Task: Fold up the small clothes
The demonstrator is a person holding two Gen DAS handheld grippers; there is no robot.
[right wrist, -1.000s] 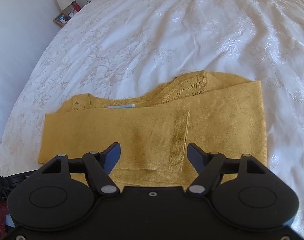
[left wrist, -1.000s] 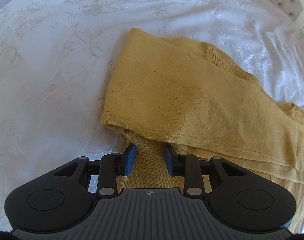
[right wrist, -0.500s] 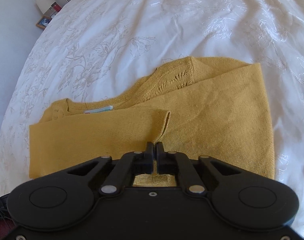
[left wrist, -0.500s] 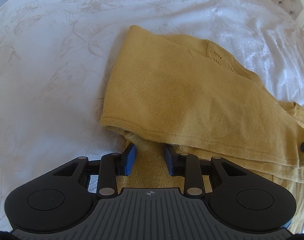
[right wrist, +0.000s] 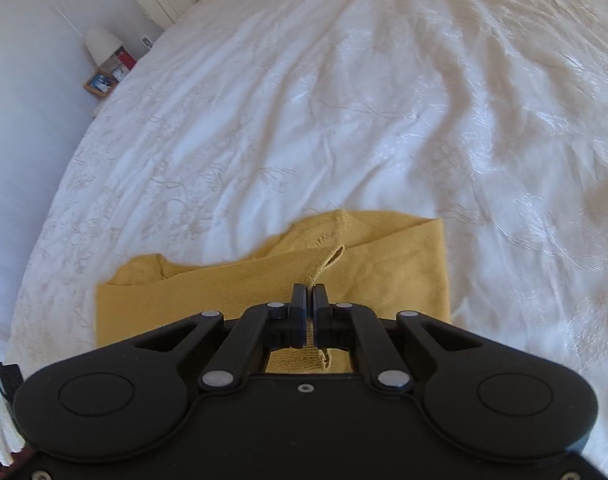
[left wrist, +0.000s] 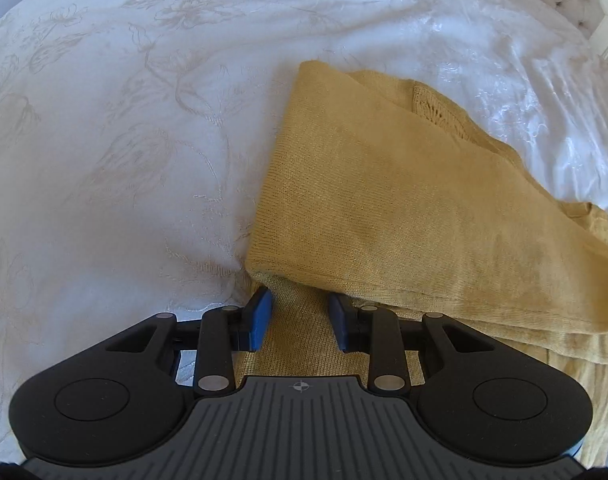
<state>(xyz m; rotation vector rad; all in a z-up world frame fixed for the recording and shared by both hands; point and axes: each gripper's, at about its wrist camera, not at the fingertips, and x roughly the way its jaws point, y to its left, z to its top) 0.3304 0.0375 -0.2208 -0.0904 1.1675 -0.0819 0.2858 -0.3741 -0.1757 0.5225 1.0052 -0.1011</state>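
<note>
Bed with white floral-embroidered cover (right wrist: 343, 120) (creased, glossy); folded mustard knit sweater (left wrist: 403, 208) lies directly on it.

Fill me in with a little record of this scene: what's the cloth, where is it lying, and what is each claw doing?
garment: yellow knit sweater, partly folded
surface: white embroidered bedspread
right gripper: shut on a fold of the sweater near its cuff
left gripper: jaws part-open, astride the sweater's lower layer; pressing or not, unclear
background: lamp and picture frame beside the bed
</note>
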